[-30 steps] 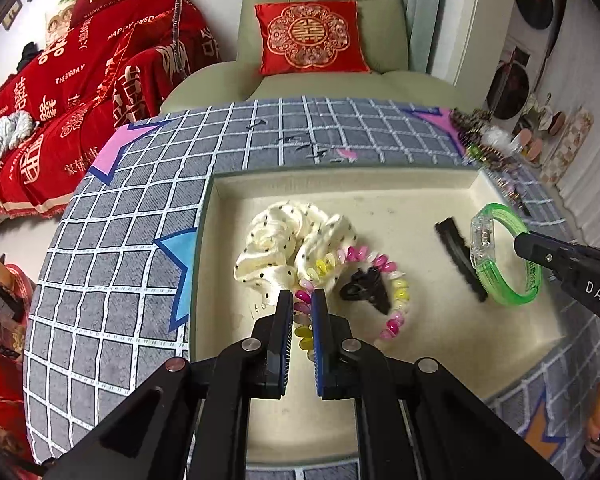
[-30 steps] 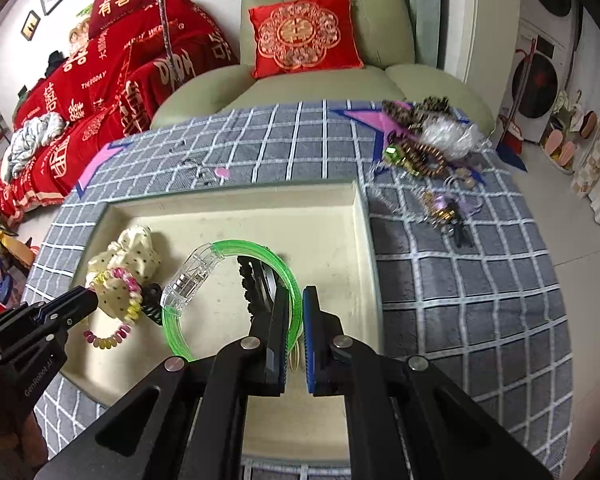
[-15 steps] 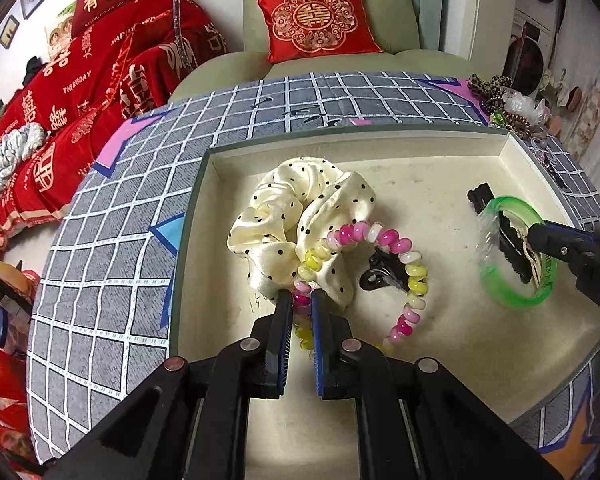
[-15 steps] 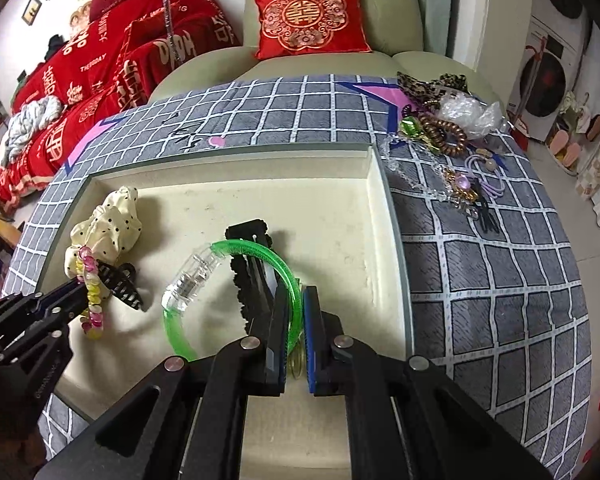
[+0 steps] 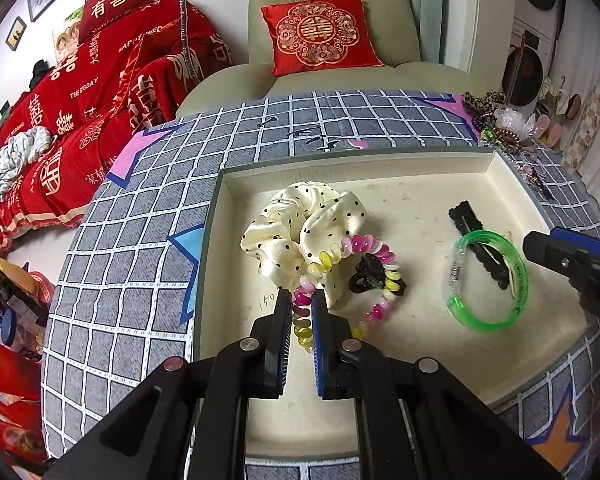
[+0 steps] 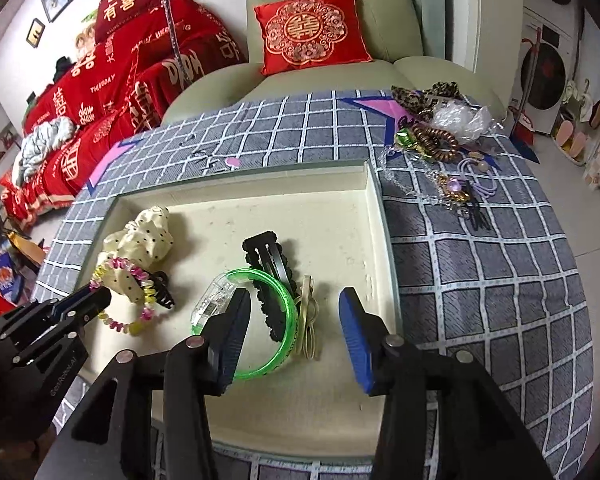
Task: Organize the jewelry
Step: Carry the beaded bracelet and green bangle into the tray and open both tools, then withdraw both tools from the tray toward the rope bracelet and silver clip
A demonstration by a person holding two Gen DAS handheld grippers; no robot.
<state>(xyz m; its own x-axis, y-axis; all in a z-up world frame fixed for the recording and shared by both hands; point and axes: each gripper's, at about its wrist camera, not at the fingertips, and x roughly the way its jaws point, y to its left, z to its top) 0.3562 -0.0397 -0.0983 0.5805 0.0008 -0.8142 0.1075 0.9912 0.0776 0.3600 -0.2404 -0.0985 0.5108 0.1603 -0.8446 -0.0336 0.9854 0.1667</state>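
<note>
A cream tray lies on the checked table. My left gripper is shut on a pink and yellow spiral bracelet, which rests on a cream dotted scrunchie beside a small black claw clip. My right gripper is open over a green bangle, which lies in the tray across a long black hair clip and a pale clip.
A heap of loose jewelry and hair ties lies on the checked cloth right of the tray. A green armchair with a red cushion stands behind the table. Red bedding is at the left.
My right gripper has opened and let go of the green bangle, which now lies in the tray. My left gripper stays shut on the spiral bracelet.
</note>
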